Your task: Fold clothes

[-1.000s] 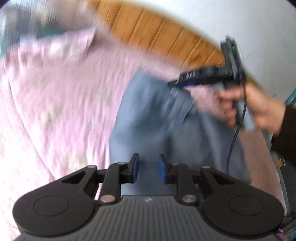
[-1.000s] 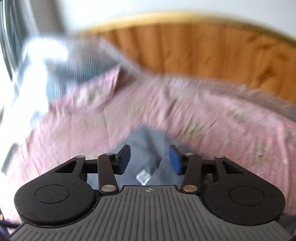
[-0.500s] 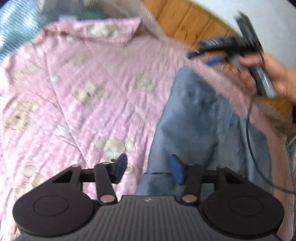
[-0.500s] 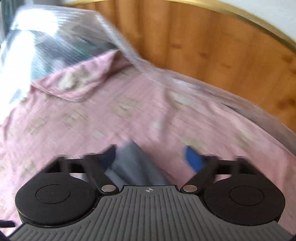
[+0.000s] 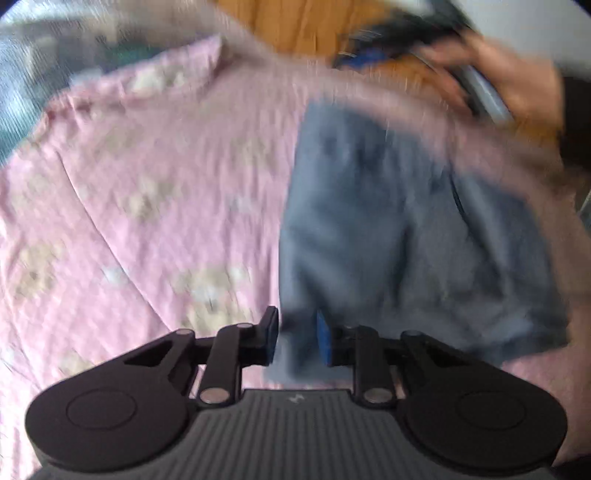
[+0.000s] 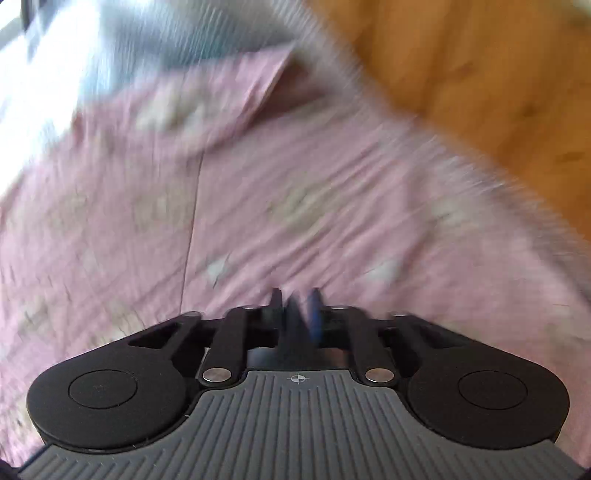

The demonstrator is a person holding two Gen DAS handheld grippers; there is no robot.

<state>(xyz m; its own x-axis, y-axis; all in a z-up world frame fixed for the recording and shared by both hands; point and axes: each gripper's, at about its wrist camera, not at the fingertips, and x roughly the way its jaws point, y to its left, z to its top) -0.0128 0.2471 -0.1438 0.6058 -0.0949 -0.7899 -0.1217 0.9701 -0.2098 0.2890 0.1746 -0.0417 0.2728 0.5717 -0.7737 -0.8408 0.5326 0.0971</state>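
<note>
A: Where is the blue cloth [image 5: 388,229]?
B: On the pink bed cover [image 5: 155,206]. It looks soft and floppy. Grab its corners.
A: And the tongs?
B: The left tongs [image 5: 295,334] pinch its near edge. The right tongs [image 6: 297,314] are nearly together, maybe on cloth; I can't tell.

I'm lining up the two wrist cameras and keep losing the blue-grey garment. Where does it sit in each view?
Left wrist view: the blue-grey garment fills the centre-right, lying on the pink sheet, its near edge between the left gripper fingers.
Right wrist view: only a blurred dark sliver between the right gripper fingers may be it.
Shared landmark: the wooden headboard.
</note>
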